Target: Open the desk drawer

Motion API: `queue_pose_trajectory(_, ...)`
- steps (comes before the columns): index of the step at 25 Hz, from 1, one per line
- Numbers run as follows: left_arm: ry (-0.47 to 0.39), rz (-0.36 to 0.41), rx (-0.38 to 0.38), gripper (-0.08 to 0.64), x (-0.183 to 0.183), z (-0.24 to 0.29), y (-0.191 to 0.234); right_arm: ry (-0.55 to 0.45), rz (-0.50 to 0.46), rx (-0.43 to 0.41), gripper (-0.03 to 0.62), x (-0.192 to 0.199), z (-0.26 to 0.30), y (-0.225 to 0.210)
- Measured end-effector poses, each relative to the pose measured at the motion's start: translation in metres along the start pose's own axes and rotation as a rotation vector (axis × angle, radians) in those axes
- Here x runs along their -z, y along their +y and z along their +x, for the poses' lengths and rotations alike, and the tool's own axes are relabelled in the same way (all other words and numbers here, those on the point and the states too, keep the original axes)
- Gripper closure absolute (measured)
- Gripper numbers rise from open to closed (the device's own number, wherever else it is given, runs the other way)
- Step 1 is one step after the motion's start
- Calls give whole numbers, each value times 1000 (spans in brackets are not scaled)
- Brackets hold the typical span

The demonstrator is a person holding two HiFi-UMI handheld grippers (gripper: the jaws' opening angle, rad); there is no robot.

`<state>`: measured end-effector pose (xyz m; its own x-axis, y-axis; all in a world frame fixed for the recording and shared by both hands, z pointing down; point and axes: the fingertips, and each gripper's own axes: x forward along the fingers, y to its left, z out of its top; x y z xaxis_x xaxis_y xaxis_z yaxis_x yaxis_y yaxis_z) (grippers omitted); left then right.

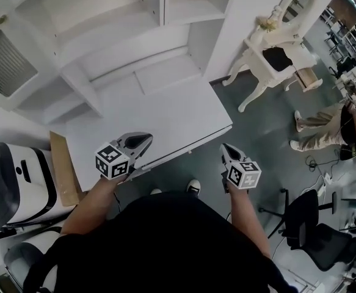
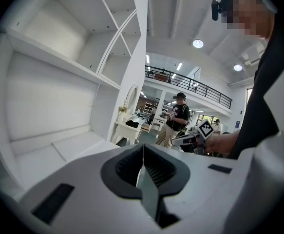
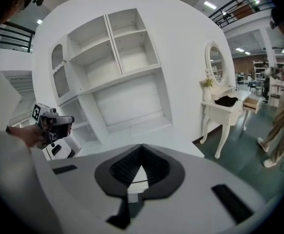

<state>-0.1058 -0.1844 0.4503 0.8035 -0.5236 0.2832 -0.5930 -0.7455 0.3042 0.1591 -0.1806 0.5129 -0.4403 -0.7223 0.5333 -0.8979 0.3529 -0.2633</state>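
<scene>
1. Head view shows the drawer [image 1: 187,146] only as a thin band under the counter's [image 1: 165,112] near edge, between both grippers; no handle is visible.
2. Over that edge hovers the left gripper [image 1: 145,139], fingers closed on nothing. The right gripper [image 1: 225,147] hangs off the corner, also closed and empty.
3. Best, I judge: part one gripper's fingers, drop below the edge, catch the front, and pull straight back.
</scene>
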Motion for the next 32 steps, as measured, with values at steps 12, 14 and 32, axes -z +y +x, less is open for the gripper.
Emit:
queue_pose_trajectory(12,4,-57,-79,548,8,28,13,192,8,-39,589,57,56,-51)
queue_pose_trajectory(14,8,-65,-90,548,11,29,15,226,4,-45,589,70,66,-57)
queue_pose_trajectory(32,44,-144,-203,548,41,33,43,508,-58,-223,532,194,163,-48)
